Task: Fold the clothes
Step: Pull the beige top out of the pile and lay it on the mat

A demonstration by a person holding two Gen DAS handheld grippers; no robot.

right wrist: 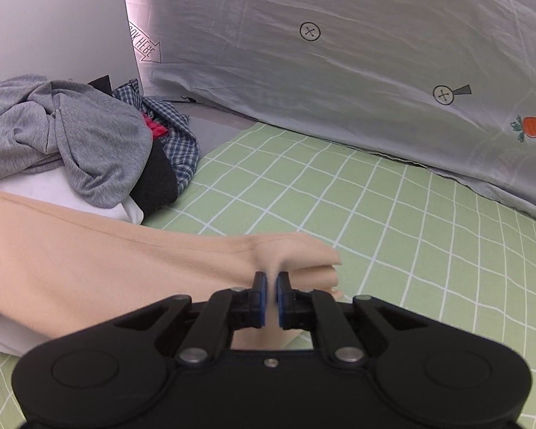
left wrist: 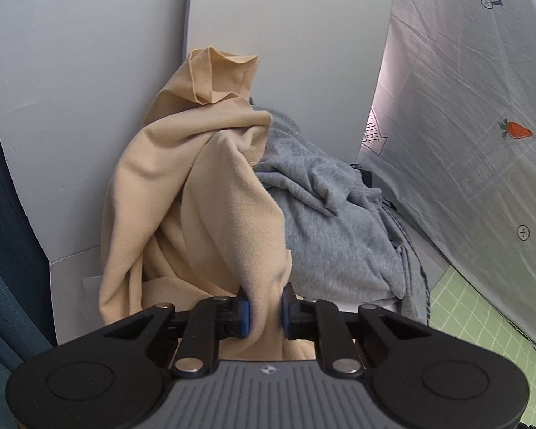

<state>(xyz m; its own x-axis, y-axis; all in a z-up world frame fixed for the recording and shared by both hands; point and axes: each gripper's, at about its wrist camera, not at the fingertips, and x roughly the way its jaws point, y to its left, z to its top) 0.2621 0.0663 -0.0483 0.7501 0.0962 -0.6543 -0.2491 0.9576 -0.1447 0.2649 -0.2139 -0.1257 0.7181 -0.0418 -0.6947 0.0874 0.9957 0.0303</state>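
A beige fleece garment (left wrist: pixel 196 196) hangs in folds from the pile down to my left gripper (left wrist: pixel 266 309), which is shut on a bunched fold of it. The same beige garment (right wrist: pixel 107 250) stretches across the right wrist view from the left edge to my right gripper (right wrist: pixel 271 298), which is shut on its end just above the green checked sheet (right wrist: pixel 375 232). A grey garment (left wrist: pixel 332 221) lies crumpled behind the beige one; it also shows in the right wrist view (right wrist: pixel 75 132).
A pile holds a blue plaid shirt (right wrist: pixel 178 143), a dark item (right wrist: pixel 157 182) and something white (right wrist: pixel 53 189). White panels (left wrist: pixel 89 89) stand behind the pile. A pale printed sheet with a carrot (right wrist: pixel 339 71) hangs at the right. Blue fabric (left wrist: pixel 0 268) is at the left.
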